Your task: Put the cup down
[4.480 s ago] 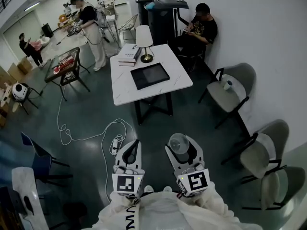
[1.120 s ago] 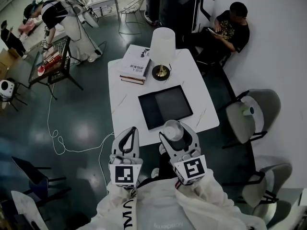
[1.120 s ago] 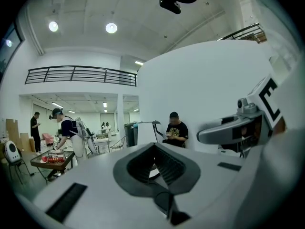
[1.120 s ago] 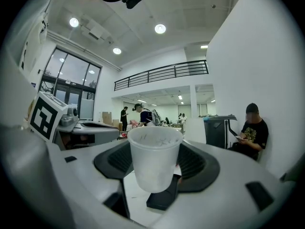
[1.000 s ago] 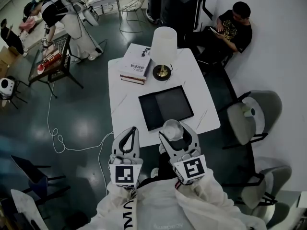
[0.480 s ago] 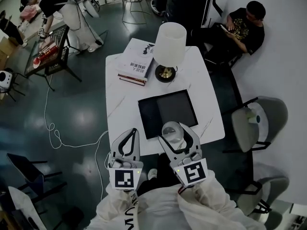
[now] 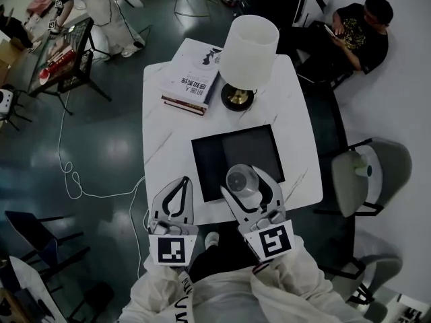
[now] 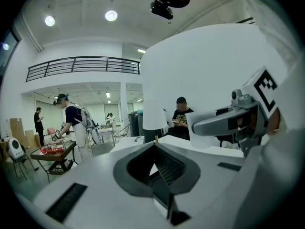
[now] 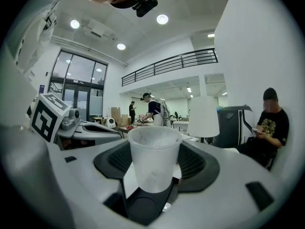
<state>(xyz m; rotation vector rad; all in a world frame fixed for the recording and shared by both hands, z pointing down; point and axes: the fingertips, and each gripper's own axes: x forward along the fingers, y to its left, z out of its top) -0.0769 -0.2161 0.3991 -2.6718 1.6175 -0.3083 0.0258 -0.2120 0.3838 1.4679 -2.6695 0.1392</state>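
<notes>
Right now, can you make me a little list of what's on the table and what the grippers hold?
Table: white, rectangular
On it: lamp, stack of books, black tray
Right gripper: fingers shut on a clear cup, upright
Left gripper: fingers shut, empty
Cup's place: in the fingers, over the tray's near edge in the head view

Around the square white marble-look table (image 7: pixel 161 140): ones and twos.
On it stand one lamp with a white drum shade (image 7: pixel 248 42), one flat black square tray (image 7: pixel 215 157) and one stack of seemingly two books (image 7: pixel 192 83). Over its near edge are one translucent plastic cup (image 7: pixel 241 178) and two grey handheld grippers, the left gripper (image 7: pixel 182 180) and the right gripper (image 7: pixel 245 182). To its right are two grey padded chairs (image 7: pixel 350 180) (image 7: pixel 369 264). Beyond it are two people, one seated (image 7: pixel 357 29) and one standing (image 7: pixel 101 2).
</notes>
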